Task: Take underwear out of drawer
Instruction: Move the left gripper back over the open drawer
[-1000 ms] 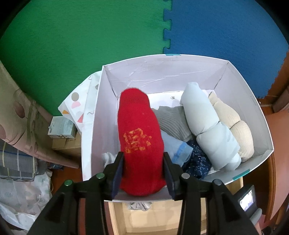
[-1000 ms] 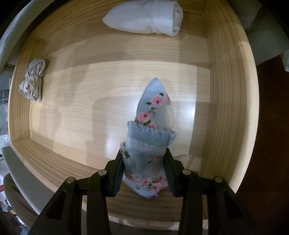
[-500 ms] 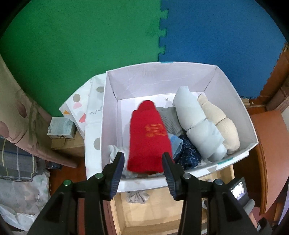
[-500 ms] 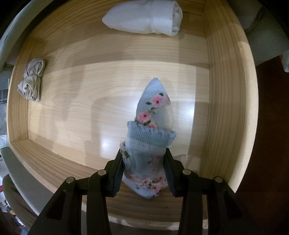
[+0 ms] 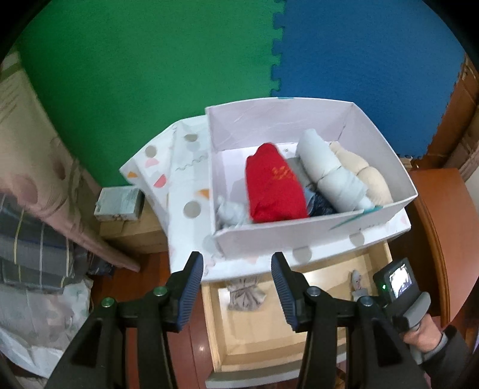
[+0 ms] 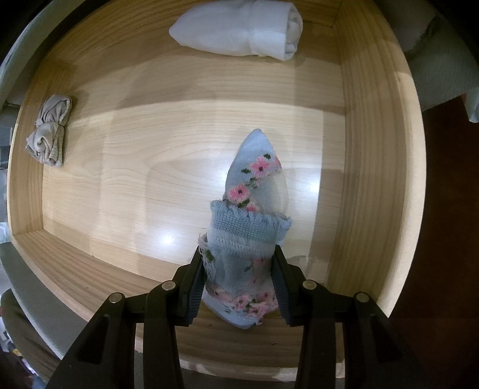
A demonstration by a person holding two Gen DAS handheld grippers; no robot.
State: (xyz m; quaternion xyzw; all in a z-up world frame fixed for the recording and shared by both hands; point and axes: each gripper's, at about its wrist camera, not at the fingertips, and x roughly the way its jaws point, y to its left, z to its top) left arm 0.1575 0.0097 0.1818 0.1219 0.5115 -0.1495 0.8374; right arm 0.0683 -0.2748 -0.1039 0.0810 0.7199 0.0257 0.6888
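since the red rolled garment (image 5: pixel 274 184) now lies in the white box (image 5: pixel 386 155) among the other rolls, my left gripper (image 5: pixel 236 287) hangs above the box rim with nothing between its jaws, which are opening. my right gripper (image 6: pixel 238 282) points down into the wooden drawer (image 6: pixel 374 149), clamped on the floral blue bundle (image 6: pixel 248 227) so i can lift it clear. a white roll (image 6: pixel 242 28) and a grey knotted piece (image 6: pixel 49 130) wait on the drawer floor.
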